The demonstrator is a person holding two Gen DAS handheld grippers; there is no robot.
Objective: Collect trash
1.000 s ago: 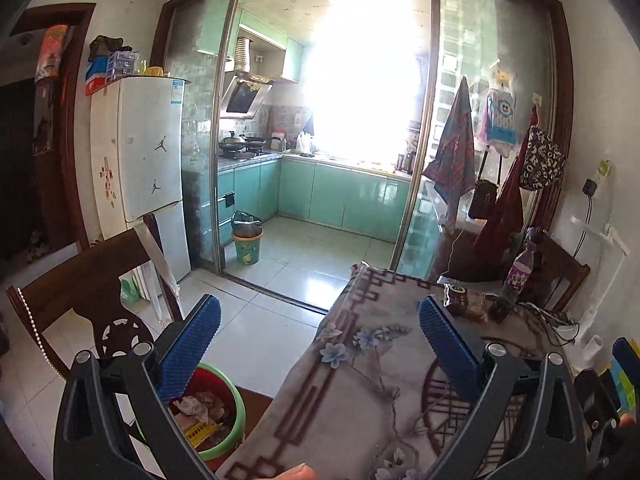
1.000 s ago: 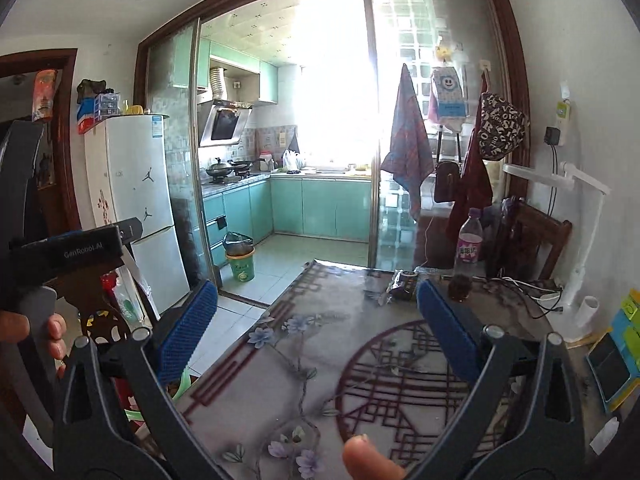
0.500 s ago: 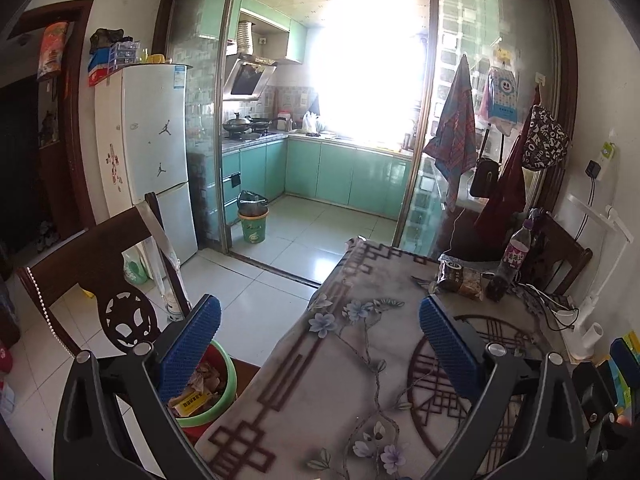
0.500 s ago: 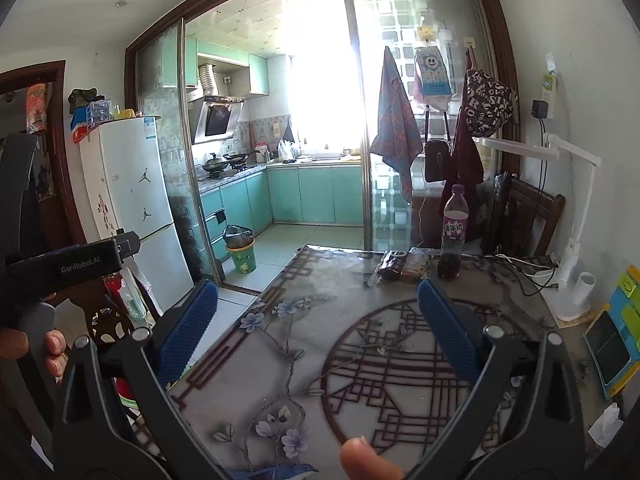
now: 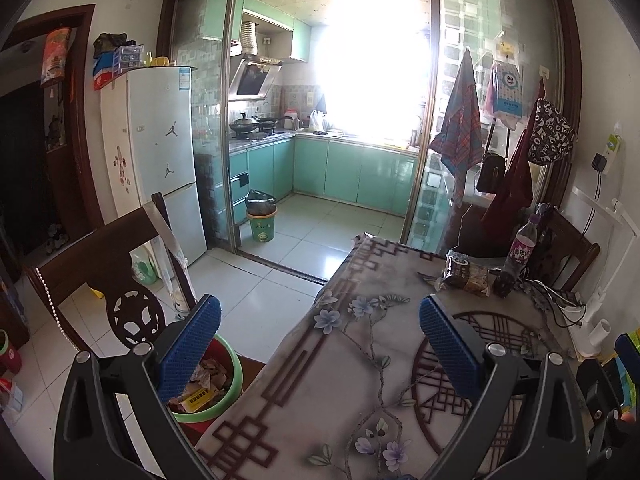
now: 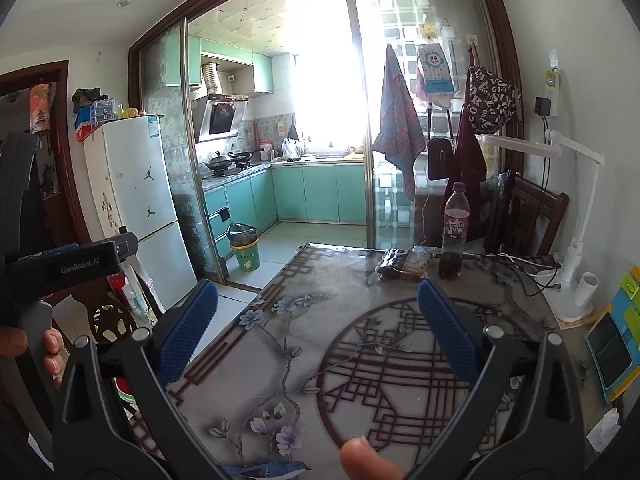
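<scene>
You have lifted both views; the wrapper [image 5: 466,276] and bottle [image 6: 454,232] at the far edge now show. Both grippers, left [image 5: 316,344] and right [image 6: 316,328], gape empty, ready to reach.

Light: daylight, blown-out glare at kitchen window [image 5: 372,64] | Room: bright, soft shadows | Edges: strong fisheye bending, dark corner vignette | Focus: sharp

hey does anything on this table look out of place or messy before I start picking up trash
Nothing spilled or broken. The one stray item is a crumpled snack wrapper lying flat at the far end of the table, beside an upright purple-labelled bottle. Both grippers, left and right, are open and empty.
</scene>
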